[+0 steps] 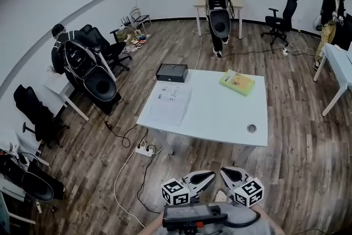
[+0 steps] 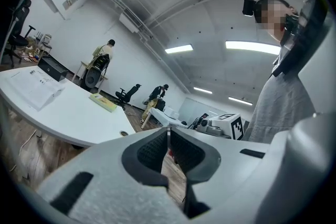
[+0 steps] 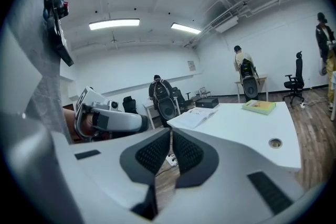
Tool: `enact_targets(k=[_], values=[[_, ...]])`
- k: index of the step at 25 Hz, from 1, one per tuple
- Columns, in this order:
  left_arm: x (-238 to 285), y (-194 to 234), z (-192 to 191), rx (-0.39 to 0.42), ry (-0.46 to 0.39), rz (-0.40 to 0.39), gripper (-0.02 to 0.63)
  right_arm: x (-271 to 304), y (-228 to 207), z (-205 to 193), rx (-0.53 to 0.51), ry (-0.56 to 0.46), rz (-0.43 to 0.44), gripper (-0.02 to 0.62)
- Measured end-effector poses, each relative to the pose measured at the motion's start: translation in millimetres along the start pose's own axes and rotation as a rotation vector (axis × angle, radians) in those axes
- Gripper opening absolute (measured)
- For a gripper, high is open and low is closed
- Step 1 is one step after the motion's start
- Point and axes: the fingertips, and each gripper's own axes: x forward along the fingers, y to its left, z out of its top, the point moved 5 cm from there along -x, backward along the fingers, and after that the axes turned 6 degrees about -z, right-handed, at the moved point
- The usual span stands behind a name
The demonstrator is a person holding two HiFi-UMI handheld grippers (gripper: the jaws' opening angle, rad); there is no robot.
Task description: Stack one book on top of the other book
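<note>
Two hand-held grippers, pale moulded plastic shells each bearing a cube of square black-and-white markers, sit low at the person's chest. The left gripper (image 2: pixel 169 138) and the right gripper (image 3: pixel 171 138) both have their ribbed black rubber pads (image 3: pixel 153 153) pressed together with nothing between them. Ahead stands a smooth white rectangular table (image 1: pixel 220 118) with a round cable hole (image 1: pixel 251 128) near its near right corner. A thin, flat green book (image 1: pixel 237 82) lies closed at the table's far right corner. Well apart from it, an open white book (image 1: pixel 170 102) with printed pages lies spread on the left side. A black rectangular box (image 1: pixel 171 72) sits at the far left edge, just beyond the open book. Dark wood-plank floor (image 1: pixel 297 135) surrounds the table, with a white power strip (image 1: pixel 144 149) and cables below.
</note>
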Motion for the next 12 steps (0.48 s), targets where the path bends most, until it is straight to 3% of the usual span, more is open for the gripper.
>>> enact_targets(k=[12], values=[[46.8, 70.1, 31.8, -0.018, -0.036, 0.082, 0.028, 50.3, -79.1, 27.7, -0.005, 0.011, 0.055, 0.031]])
